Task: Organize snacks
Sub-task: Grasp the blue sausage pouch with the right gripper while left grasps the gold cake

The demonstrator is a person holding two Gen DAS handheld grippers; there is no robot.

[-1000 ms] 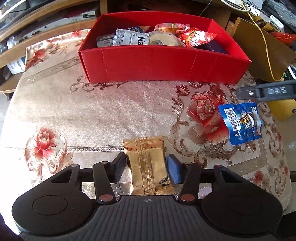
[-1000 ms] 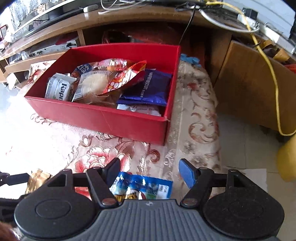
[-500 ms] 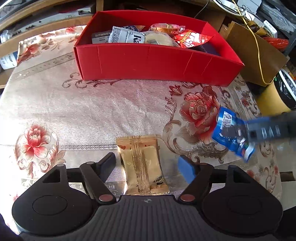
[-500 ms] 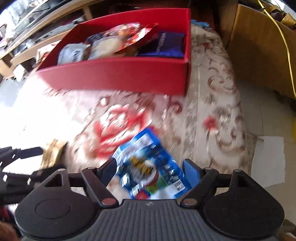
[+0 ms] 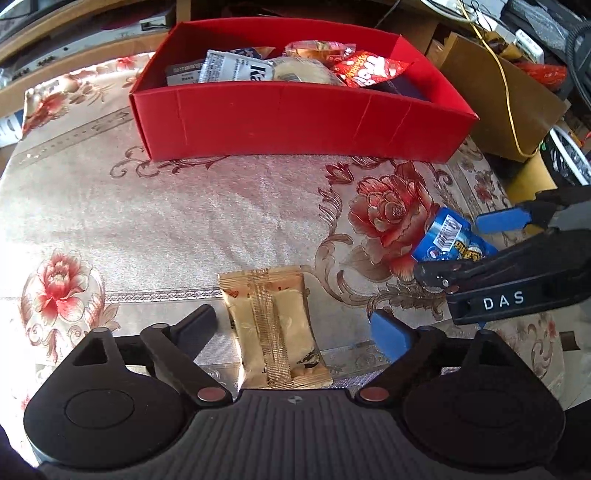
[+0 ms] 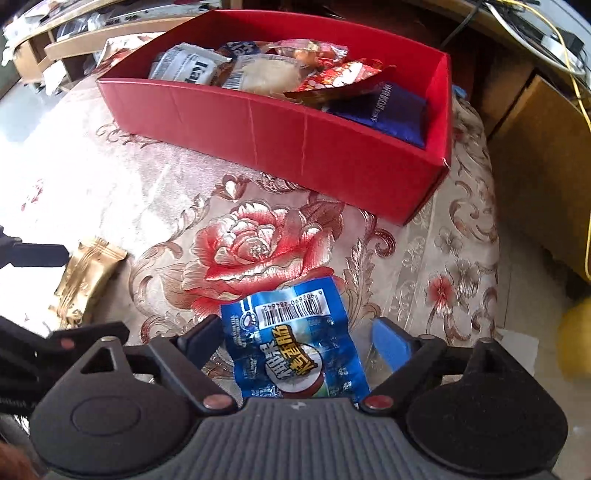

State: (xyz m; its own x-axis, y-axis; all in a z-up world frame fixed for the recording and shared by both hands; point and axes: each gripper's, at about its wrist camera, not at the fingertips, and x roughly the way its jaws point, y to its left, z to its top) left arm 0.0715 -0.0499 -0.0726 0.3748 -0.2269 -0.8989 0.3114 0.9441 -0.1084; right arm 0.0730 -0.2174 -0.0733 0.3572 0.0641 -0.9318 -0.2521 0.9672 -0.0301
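A gold snack packet [image 5: 271, 325] lies flat on the floral tablecloth between the fingers of my left gripper [image 5: 295, 328]. Its jaws are opening and neither pad presses on the packet. A blue snack packet [image 6: 295, 343] lies on the cloth between the fingers of my right gripper [image 6: 299, 339], whose jaws are also opening; the blue pad stands clear of it. The left wrist view shows the right gripper [image 5: 469, 245] straddling the blue packet [image 5: 448, 240]. The gold packet [image 6: 88, 273] shows at the left of the right wrist view. The red box [image 5: 295, 125] [image 6: 258, 129] behind holds several snacks.
The table's right edge [image 6: 491, 229] drops to the floor close beside my right gripper. A brown cardboard box [image 5: 498, 99] with a yellow cable [image 5: 508, 96] over it stands beyond that edge. Wooden shelves [image 5: 74, 29] run behind the red box.
Both grippers' jaws have spread wider. The gold packet stays on the cloth. My right gripper has shifted and rolled, and the blue packet has turned and now lies between its spread fingers.
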